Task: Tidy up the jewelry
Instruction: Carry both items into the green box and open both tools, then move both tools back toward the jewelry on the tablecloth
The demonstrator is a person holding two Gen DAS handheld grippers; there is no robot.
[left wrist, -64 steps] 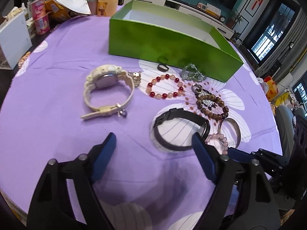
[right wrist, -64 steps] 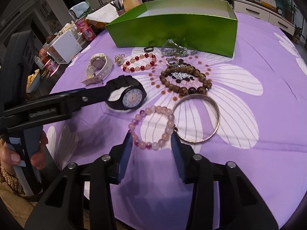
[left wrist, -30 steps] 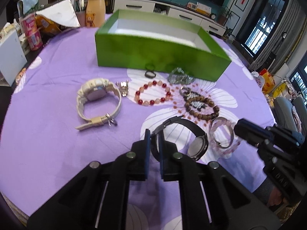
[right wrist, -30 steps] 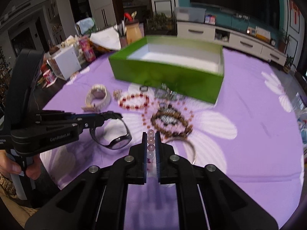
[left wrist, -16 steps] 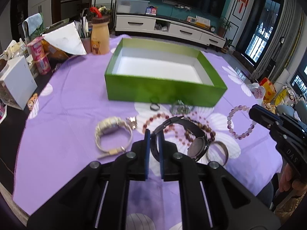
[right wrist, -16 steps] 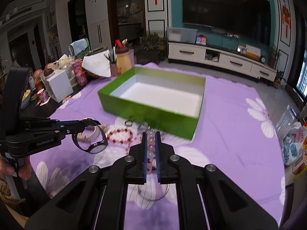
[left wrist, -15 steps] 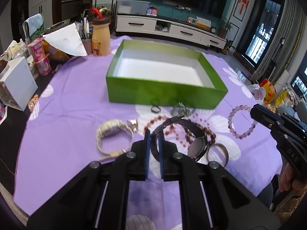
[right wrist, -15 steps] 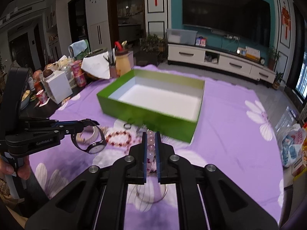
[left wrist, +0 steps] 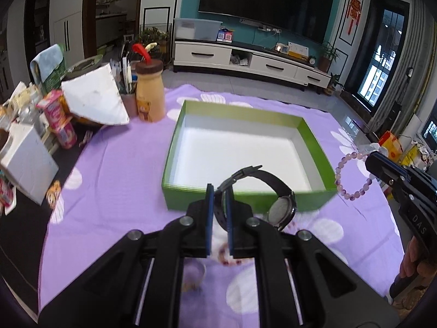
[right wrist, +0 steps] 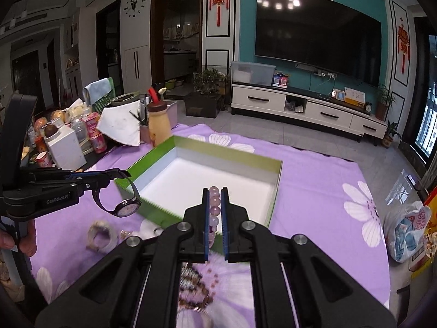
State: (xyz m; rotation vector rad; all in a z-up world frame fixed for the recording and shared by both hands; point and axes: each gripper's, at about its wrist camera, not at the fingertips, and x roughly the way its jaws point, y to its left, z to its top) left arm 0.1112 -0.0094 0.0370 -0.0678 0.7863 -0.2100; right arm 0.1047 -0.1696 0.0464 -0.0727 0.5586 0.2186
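My left gripper (left wrist: 218,191) is shut on the strap of a black wristwatch (left wrist: 281,207) and holds it in the air just in front of the green box (left wrist: 245,202). From the right wrist view the left gripper (right wrist: 114,176) hangs the watch (right wrist: 124,207) over the box's near left corner. My right gripper (right wrist: 214,199) is shut on a pink bead bracelet (right wrist: 214,213), raised over the box's near wall (right wrist: 153,205). The left wrist view shows that bracelet (left wrist: 352,175) dangling beside the box's right wall. The box has a white, empty floor (left wrist: 240,158).
A cream watch (right wrist: 99,236), a brown bead bracelet (right wrist: 196,289), a metal bangle (right wrist: 194,315) and small pieces lie on the purple flowered cloth (right wrist: 314,191) below the grippers. Bottles, cartons and a white box (left wrist: 24,161) crowd the table's left edge.
Both grippers have risen and moved forward toward the green box with their loads. The box now lies closer and more directly beneath them.
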